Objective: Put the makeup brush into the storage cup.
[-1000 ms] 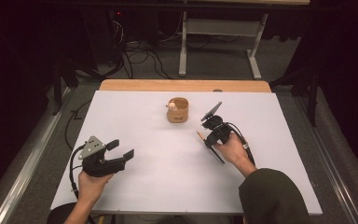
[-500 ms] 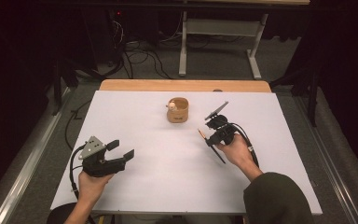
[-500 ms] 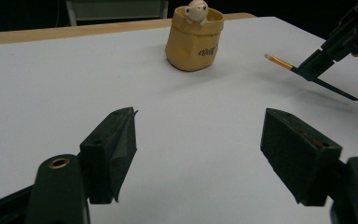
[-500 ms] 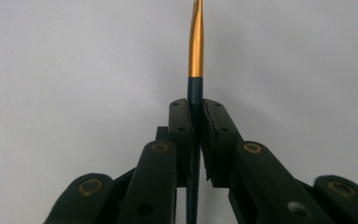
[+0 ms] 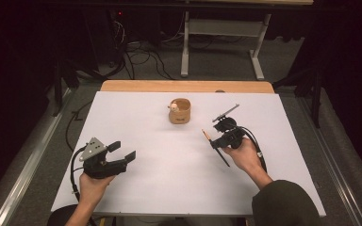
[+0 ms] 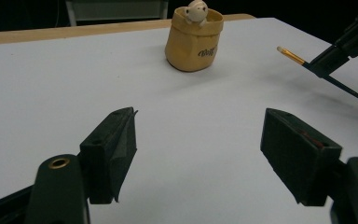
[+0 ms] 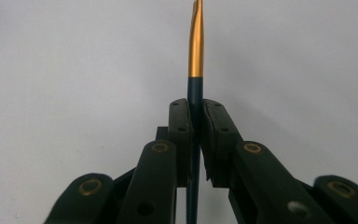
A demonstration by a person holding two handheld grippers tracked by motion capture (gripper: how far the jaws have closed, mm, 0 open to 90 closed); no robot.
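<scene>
Two grippers are in my hands over the white table. At the left, my left gripper rests low near the front edge, its jaws spread wide with nothing between them. Past the middle, toward the far edge, stands a small tan pot with a pale figure in it. To its right, my right gripper is clamped tight on a thin brush, dark handle, gold ferrule, tip pointing toward the pot.
</scene>
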